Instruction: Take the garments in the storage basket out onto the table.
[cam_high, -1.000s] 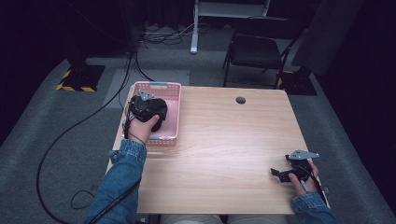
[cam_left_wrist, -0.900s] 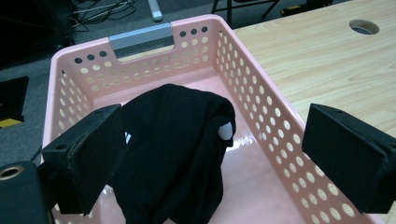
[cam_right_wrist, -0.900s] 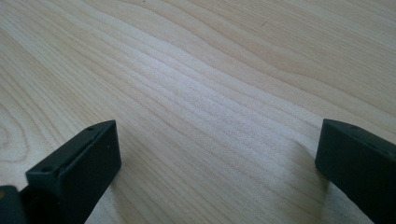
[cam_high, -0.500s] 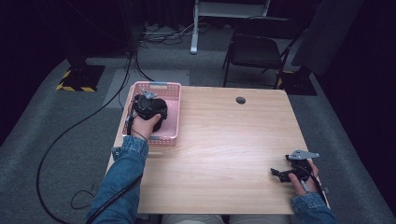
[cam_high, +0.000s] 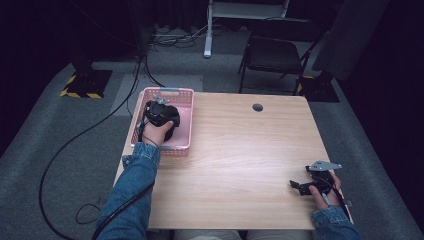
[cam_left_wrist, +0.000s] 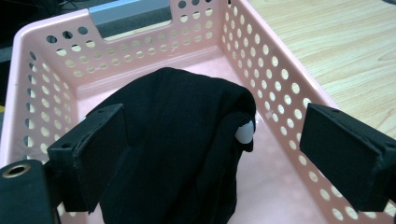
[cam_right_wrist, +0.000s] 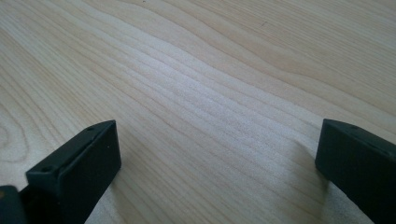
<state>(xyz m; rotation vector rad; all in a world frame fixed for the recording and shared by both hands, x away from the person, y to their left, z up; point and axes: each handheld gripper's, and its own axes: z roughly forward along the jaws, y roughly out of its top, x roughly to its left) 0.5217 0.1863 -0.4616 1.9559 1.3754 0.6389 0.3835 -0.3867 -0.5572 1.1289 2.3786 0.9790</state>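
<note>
A pink perforated basket (cam_high: 183, 141) stands at the table's far left. Inside it lies a bunched black cloth (cam_left_wrist: 177, 121) with a small white piece (cam_left_wrist: 244, 133) peeking from a fold. My left gripper (cam_high: 159, 114) is down in the basket, open (cam_left_wrist: 224, 158), and its jaws straddle the cloth. The left pad (cam_left_wrist: 100, 149) lies against the cloth's side; the right pad (cam_left_wrist: 343, 156) stands apart from it, near the basket wall (cam_left_wrist: 275, 79). My right gripper (cam_high: 301, 186) rests low at the table's near right corner, open (cam_right_wrist: 219, 168) with only bare wood between its jaws.
The light wooden table (cam_high: 240, 150) has a round cable hole (cam_high: 257, 107) near its far edge. Beyond the table stand a black chair (cam_high: 272, 55) and a white stand (cam_high: 207, 30). Cables (cam_high: 75, 145) run across the grey floor at the left.
My left gripper has sunk a little deeper into the basket, closer over the black cloth. The right hand has stayed where it was.
</note>
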